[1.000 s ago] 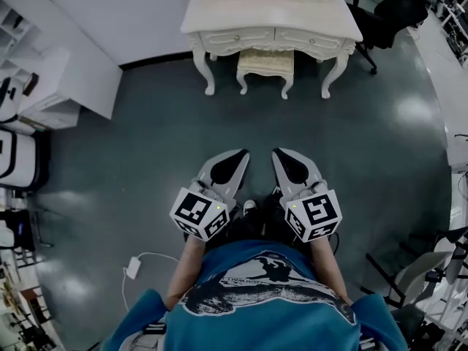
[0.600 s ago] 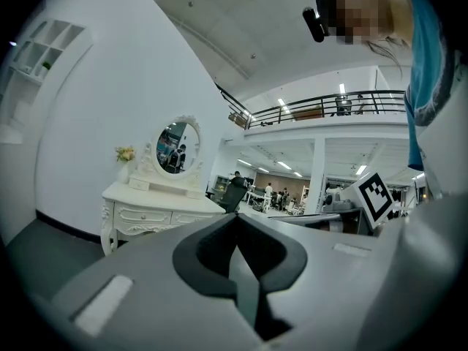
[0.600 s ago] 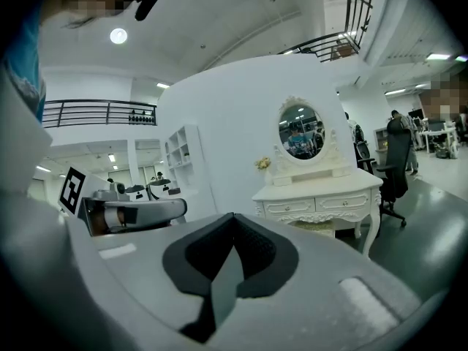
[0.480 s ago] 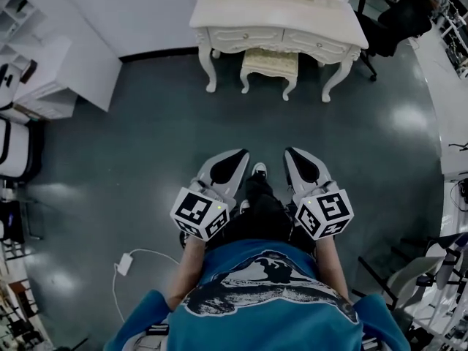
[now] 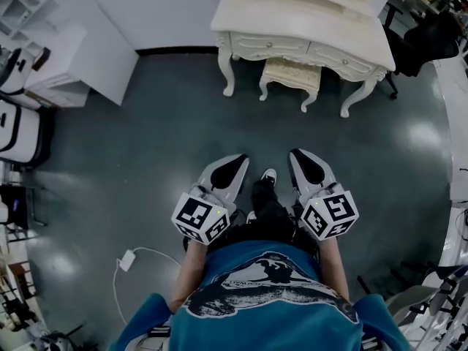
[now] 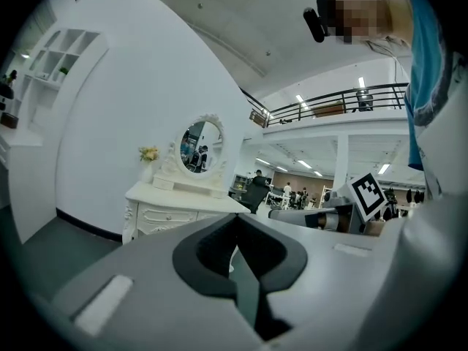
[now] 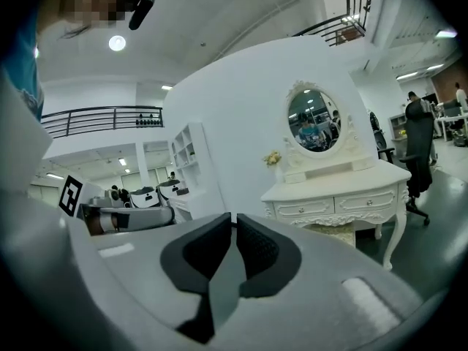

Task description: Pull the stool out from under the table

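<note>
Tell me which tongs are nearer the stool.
Right. The right tongs, jaws just opened a crack on nothing, stand almost straight before the stool, well short of it; the left tongs are farther off to its left.

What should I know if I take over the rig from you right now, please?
Left gripper: shut, empty.
Right gripper: jaws have just been opening and are now slightly apart, with nothing between them.
Stool: tucked under the table, across the floor from both grippers.
Done: nothing yet; the stool is untouched.
Left: walk up, grip the stool and pull it out clear of the table.
</note>
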Demonstrator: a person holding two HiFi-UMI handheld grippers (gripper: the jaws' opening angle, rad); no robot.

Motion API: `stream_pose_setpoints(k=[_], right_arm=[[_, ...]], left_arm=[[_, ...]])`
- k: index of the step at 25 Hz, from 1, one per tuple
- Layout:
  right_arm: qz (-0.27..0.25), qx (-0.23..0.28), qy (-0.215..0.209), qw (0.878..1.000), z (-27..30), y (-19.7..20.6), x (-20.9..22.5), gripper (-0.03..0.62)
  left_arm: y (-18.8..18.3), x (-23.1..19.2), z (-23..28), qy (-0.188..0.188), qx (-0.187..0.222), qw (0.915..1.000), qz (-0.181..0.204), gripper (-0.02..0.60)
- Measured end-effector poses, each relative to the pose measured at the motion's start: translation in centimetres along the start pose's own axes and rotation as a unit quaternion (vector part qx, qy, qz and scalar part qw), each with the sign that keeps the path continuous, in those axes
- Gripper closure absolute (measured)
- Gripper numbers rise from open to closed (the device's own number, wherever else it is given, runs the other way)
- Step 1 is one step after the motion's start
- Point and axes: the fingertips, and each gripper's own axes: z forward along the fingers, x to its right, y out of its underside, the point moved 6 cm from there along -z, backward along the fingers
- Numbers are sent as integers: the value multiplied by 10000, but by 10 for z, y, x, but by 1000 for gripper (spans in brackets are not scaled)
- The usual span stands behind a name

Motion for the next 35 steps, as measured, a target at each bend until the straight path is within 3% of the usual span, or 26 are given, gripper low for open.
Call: stream_pose_setpoints(k=[11,17,22,35], right_arm=[[-84,-231,-15,9997,94,-41,95,566],[-40,-381,-133,9992,129,-46,131,566],[173,-446,-112,9988,144,-44,150,566],[807,-575,1133,9886,171,-14,242,562]], left_arm=[[-51,-64,127,108,-28,9999,119,569],[-50,-85,161,-79,-262,9995,137,569],[-54,-100,184,-23,-475,9985,270,569],[-25,-177,291,761,-1390,9859,533,571]])
